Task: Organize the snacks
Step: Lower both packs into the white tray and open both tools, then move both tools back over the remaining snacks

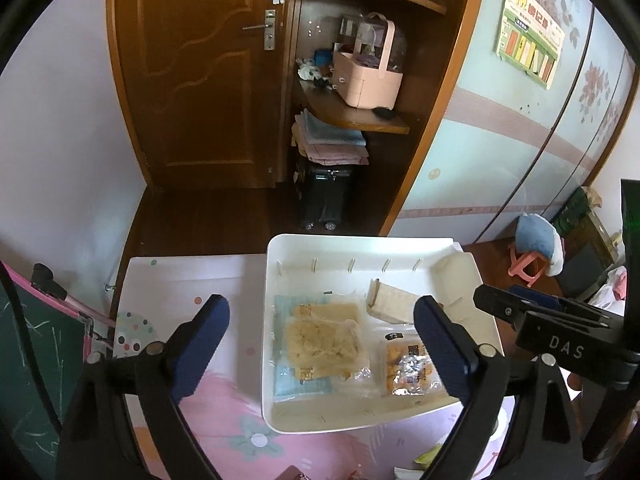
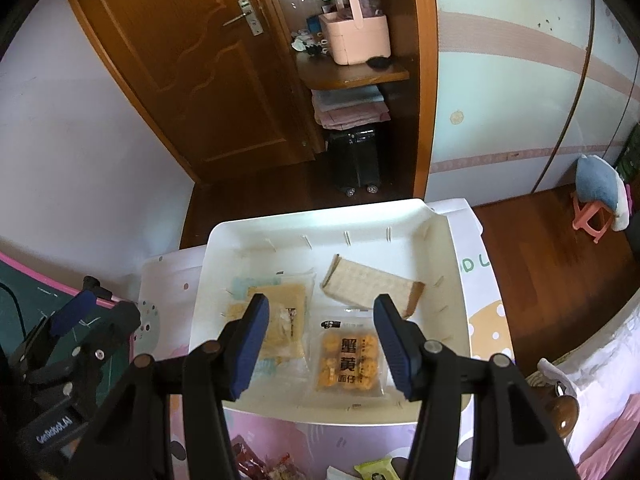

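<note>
A white tray point(image 1: 340, 252) sits on the table with snacks lying flat in it. On its left side, pale cracker packets point(image 1: 324, 344) are stacked on blue-edged ones. An orange snack packet point(image 1: 404, 364) lies to their right, and a tan packet point(image 1: 394, 306) lies behind it. My left gripper point(image 1: 320, 344) hangs above the cracker stack, open wide, its pads clear of it. My right gripper point(image 2: 324, 344) hovers over the tray point(image 2: 280, 232) above the orange packet point(image 2: 348, 364), jaws apart and holding nothing. The cracker stack point(image 2: 284, 312) and tan packet point(image 2: 368, 286) lie beyond its fingers.
A pink flowered cloth point(image 1: 240, 420) covers the table. Loose snack packets point(image 2: 260, 464) and a green packet point(image 2: 376, 470) lie by its near edge. A chalkboard point(image 1: 32, 360) stands at the left. Behind are a wooden door, a shelf with a pink basket point(image 1: 366, 76) and a pink stool point(image 1: 532, 256).
</note>
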